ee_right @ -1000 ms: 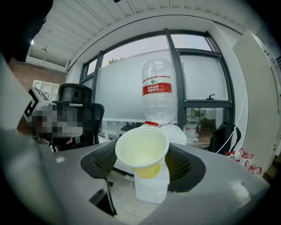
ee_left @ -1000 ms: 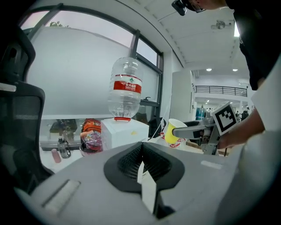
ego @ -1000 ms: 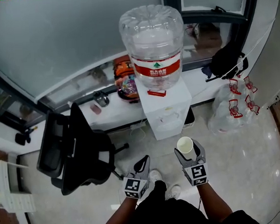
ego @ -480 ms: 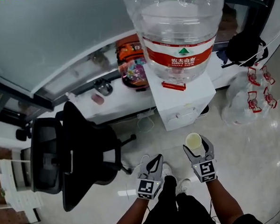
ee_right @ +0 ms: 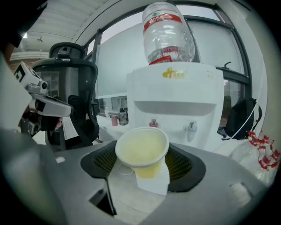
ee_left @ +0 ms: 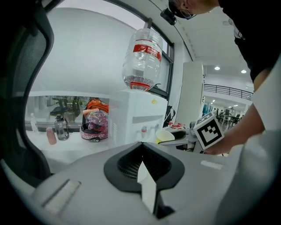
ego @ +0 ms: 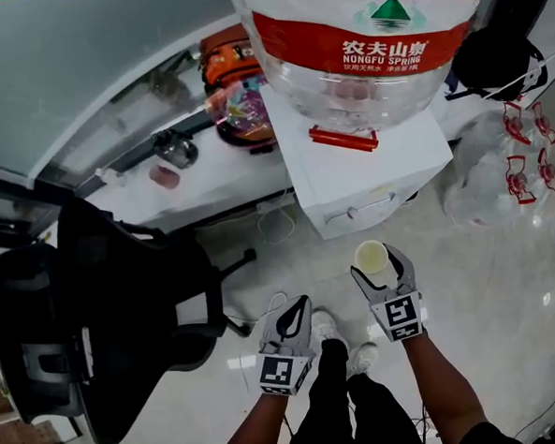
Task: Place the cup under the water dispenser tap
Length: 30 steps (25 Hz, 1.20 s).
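Observation:
A pale yellow paper cup [ego: 371, 256] stands upright between the jaws of my right gripper [ego: 378, 268], which is shut on it. In the right gripper view the cup [ee_right: 141, 148] is empty and faces the white water dispenser [ee_right: 175, 103]. The dispenser's red tap [ee_right: 153, 122] and grey tap [ee_right: 190, 128] are a short way ahead, and nothing stands below them. A big clear water bottle [ego: 360, 42] sits upside down on the dispenser [ego: 359, 169]. My left gripper [ego: 292, 314] hangs to the left of the cup, jaws together and empty.
A black office chair [ego: 104, 302] stands at the left. The white counter [ego: 209, 178] behind it carries an orange bag [ego: 226, 65] and a small bottle [ego: 174, 148]. Plastic bags [ego: 504, 174] and a black backpack [ego: 497, 57] lie right of the dispenser. The person's shoes [ego: 326, 331] are below.
Both grippers have sunk lower in front of the dispenser, the cup still in the right one. The view has closed in, so the bottle and dispenser look larger.

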Motion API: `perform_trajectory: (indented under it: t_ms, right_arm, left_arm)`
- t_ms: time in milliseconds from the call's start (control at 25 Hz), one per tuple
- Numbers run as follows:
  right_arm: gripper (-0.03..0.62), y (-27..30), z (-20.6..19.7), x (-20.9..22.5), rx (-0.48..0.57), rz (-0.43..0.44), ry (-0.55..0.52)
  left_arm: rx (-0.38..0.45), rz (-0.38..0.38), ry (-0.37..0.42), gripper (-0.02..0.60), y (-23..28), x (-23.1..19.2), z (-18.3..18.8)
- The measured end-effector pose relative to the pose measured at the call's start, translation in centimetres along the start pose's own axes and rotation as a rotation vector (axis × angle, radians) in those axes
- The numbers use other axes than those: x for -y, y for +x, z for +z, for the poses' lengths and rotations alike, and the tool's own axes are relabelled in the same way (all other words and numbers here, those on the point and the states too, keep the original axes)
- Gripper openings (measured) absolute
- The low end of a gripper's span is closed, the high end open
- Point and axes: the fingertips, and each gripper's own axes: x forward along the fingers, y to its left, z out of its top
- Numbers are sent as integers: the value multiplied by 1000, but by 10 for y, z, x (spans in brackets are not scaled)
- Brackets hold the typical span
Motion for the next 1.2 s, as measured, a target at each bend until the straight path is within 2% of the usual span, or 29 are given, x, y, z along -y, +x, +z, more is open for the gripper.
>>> perform_trajectory:
  t_ms: [320, 560, 840, 1200]
  right_arm:
    - [339, 54, -50, 13, -47, -11, 32]
    - [341, 91, -75, 28, -85, -9, 37]
    - [342, 125, -84, 45, -105, -26, 59]
    - [342, 152, -99, 59, -143, -59, 121]
  left_arm:
    - [-43, 30, -12, 17, 13, -22, -57]
    - [-61, 34, -44, 17, 22, -16, -86]
    - [-53, 3, -38, 17, 31, -14, -86]
    - [-39, -1, -35, 17, 35, -16, -85]
